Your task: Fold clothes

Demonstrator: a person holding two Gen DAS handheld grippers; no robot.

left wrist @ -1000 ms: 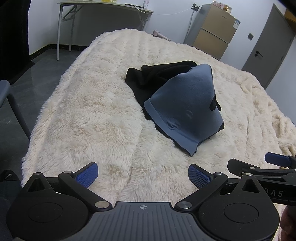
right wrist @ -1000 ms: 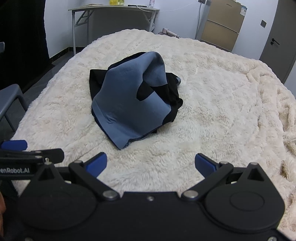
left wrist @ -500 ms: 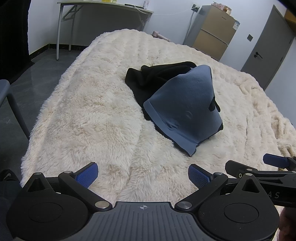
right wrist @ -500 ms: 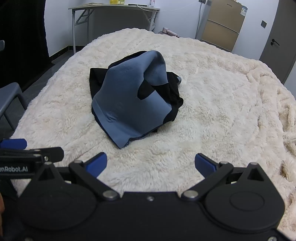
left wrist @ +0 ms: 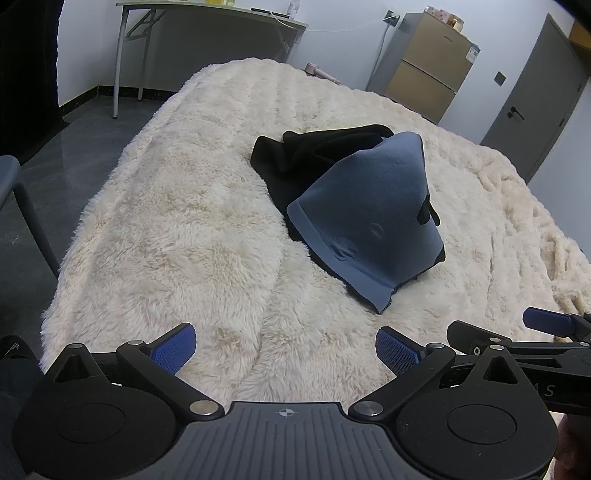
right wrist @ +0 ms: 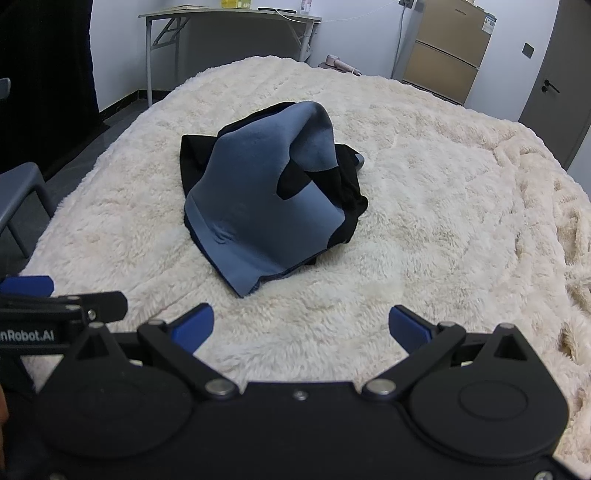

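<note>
A crumpled blue and black garment (left wrist: 365, 218) (right wrist: 266, 206) lies heaped in the middle of a cream fluffy blanket (left wrist: 177, 236) (right wrist: 443, 206) that covers a bed. Its blue side faces up, peaked like a cone, with black cloth bunched behind and under it. My left gripper (left wrist: 284, 349) hovers open over the blanket's near edge, well short of the garment, nothing between its blue pads. My right gripper (right wrist: 301, 326) is open too, at the same near edge, empty. Each gripper shows at the side of the other's view.
A grey desk (left wrist: 207, 22) stands against the far wall and a tan cabinet (left wrist: 428, 70) by a grey door (left wrist: 535, 103). A grey chair (right wrist: 22, 199) is on the dark floor at the bed's left. The blanket bunches in folds at the right edge (right wrist: 569, 236).
Both grippers have crept slightly toward the garment and stay open. The garment has not moved.
</note>
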